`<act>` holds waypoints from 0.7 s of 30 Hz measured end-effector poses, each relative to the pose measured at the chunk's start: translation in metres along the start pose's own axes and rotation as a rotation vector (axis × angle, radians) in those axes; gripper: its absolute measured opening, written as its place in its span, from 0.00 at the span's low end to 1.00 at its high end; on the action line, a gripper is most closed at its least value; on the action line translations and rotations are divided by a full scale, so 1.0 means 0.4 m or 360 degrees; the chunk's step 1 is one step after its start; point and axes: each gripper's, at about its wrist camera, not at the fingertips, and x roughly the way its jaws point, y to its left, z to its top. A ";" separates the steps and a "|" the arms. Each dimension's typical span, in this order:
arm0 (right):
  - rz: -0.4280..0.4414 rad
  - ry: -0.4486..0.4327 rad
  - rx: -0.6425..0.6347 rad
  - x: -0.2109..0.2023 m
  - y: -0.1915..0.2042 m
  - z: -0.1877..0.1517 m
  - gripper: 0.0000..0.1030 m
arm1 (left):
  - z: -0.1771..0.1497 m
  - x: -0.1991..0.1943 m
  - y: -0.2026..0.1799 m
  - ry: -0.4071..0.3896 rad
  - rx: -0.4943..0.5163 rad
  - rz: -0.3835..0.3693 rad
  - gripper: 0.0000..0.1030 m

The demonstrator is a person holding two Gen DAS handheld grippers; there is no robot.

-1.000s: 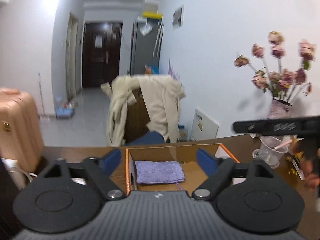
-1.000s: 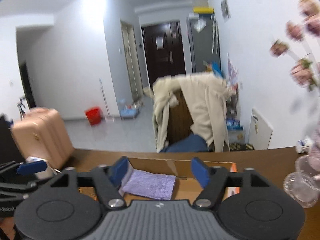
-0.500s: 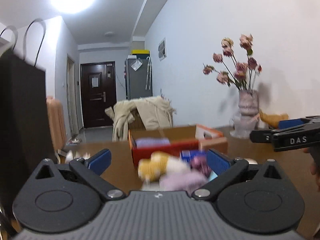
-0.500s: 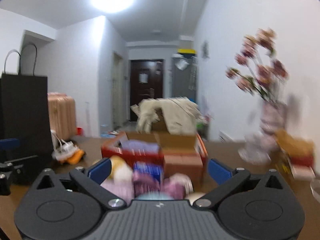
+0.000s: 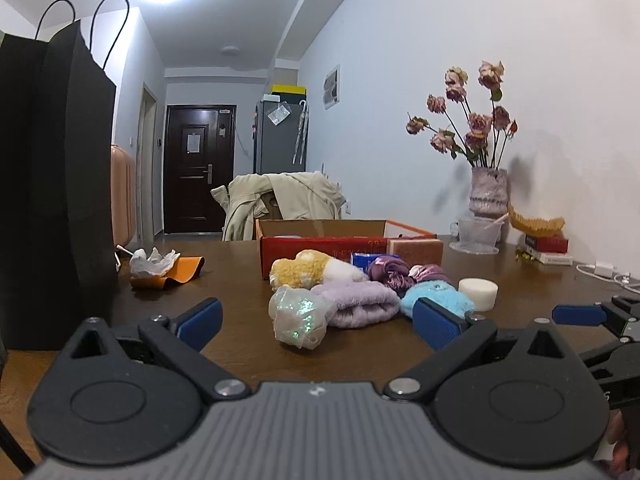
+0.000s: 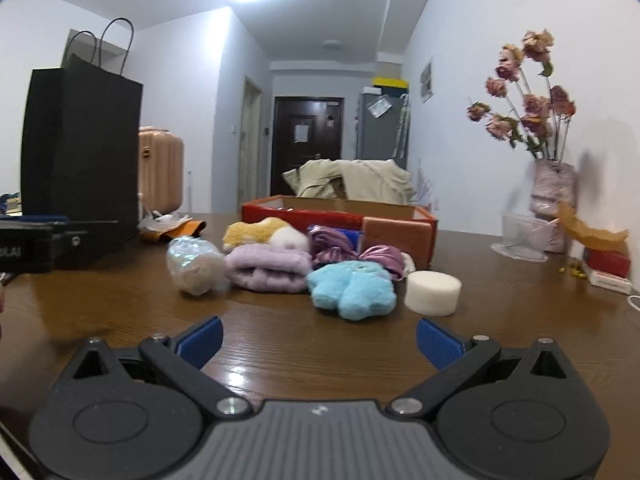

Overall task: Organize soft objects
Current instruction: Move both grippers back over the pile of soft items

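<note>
1. The left hand-held gripper [image 5: 316, 322] hangs low over the brown bench [image 5: 224, 280] with its blue pads spread wide apart and nothing pressed between them; its jaws have just been opening.
2. The right hand-held gripper [image 6: 318, 340] is likewise fully spread over bare wood, gripping nothing, and its jaws too have just been opening.
3. The soft objects lie in a loose heap on the bench, just in front of the red cardboard box [image 6: 340, 216].
4. A shiny iridescent pouch [image 5: 299, 316] sits nearest the left hand-held gripper, seen between its pads but clear of both.
5. Beside it lies a folded lilac fleece cloth [image 5: 360, 304], touching the pouch.
6. A yellow-and-white plush toy [image 5: 312, 272] rests behind them, against the box front.
7. Purple satin scrunchies [image 6: 344, 250] are bunched next to the plush.
8. A pale blue fluffy paw-shaped piece [image 6: 352, 286] lies at the heap's right end, with a white foam puck [image 6: 432, 292] just beside it.
9. A tall black paper bag [image 6: 80, 160] stands at the left of the bench.
10. A vase of dried roses [image 5: 486, 196] stands by the wall at the right.
</note>
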 end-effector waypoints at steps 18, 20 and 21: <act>0.0082 -0.0033 0.0092 0.057 -0.022 0.066 0.98 | 0.032 0.073 0.025 0.0024 -0.0078 -0.0003 1.00; 0.0087 0.0041 0.0104 0.076 -0.022 0.077 0.97 | 0.041 0.091 0.032 0.0075 -0.0089 -0.0007 1.00; 0.0071 0.0060 0.0096 0.081 -0.021 0.085 0.93 | 0.044 0.098 0.035 0.0090 -0.0090 -0.0001 1.00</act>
